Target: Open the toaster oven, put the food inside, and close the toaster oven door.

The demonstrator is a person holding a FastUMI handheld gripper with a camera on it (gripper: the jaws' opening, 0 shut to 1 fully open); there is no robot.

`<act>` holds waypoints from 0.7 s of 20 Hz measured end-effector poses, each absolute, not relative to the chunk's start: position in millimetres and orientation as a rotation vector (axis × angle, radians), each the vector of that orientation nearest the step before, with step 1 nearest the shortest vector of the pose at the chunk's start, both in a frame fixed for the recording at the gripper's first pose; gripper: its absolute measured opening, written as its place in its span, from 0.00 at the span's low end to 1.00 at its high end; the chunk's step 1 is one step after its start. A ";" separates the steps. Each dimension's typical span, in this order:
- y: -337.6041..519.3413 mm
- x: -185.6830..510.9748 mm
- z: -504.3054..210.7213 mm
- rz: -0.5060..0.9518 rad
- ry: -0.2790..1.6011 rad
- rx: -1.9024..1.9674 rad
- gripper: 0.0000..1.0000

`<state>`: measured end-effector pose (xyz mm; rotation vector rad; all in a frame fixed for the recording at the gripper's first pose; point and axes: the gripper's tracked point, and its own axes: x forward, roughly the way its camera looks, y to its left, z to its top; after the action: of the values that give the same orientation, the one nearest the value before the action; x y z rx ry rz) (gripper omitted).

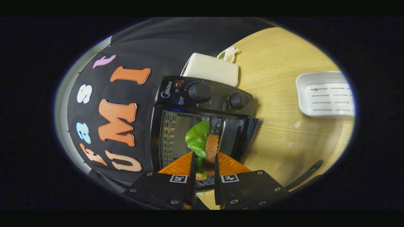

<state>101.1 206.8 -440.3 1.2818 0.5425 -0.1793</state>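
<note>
The tool [203, 168] has its two fingers drawn close together and pressed on either side of the food [203, 145], a sandwich-like piece with a green lettuce leaf [198, 137] against a brown slice [211, 145], held on edge so that it sticks out forward past the fingertips. That edge-on hold looks chosen to keep the piece narrow for slipping through the opening. Just ahead, the toaster oven [202, 119] stands near the worktop's [277, 94] back edge against the booth wall, its door [247, 135] swung open to one side and the cavity with its wire rack exposed, so the opening step appears done. The food hangs right at the mouth of the cavity, not yet set down. The whole view is rolled sideways, which suggests the hand has the tool turned on its side and aimed straight into the oven. A cream box [210, 69] stands behind the oven and a white tray [325, 94] lies well apart, toward the worktop's far side.
</note>
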 end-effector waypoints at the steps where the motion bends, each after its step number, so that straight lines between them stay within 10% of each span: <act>1: 210.5 103.6 -443.2 -0.196 0.538 1.281 0.24; 8: 236.6 116.2 -453.4 -0.271 0.599 1.250 0.37; 14: 243.9 102.9 -451.1 -0.286 0.653 1.247 0.77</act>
<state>102.9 243.9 -451.1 1.2471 0.6533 -0.2857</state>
